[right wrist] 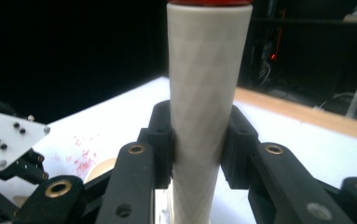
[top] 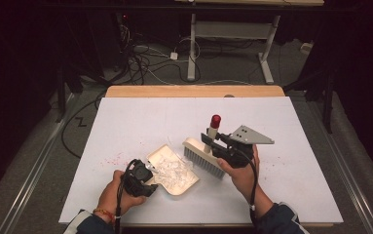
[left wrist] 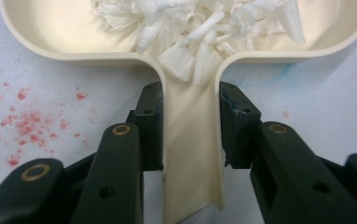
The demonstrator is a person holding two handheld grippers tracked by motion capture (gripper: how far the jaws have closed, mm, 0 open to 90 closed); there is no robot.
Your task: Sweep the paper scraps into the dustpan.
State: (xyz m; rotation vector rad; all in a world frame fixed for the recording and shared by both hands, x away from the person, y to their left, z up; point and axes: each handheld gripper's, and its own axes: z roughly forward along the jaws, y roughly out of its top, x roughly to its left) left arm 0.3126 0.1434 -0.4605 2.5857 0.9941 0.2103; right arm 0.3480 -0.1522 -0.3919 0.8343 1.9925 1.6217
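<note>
The heap of white paper shreds (top: pixel 170 168) lay in the cream plastic dustpan (top: pixel 186 185) your left gripper (top: pixel 142 178) clamped by its handle, right gripper (top: pixel 212 144) clamping the cream, red-capped hand brush (top: pixel 204 158) beside it, best swept low.

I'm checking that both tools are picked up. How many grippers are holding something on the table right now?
2. The left gripper is clamped on the dustpan handle at the table's near edge. The right gripper is clamped on the brush handle, beside the pan's right side. None seem hidden.
</note>
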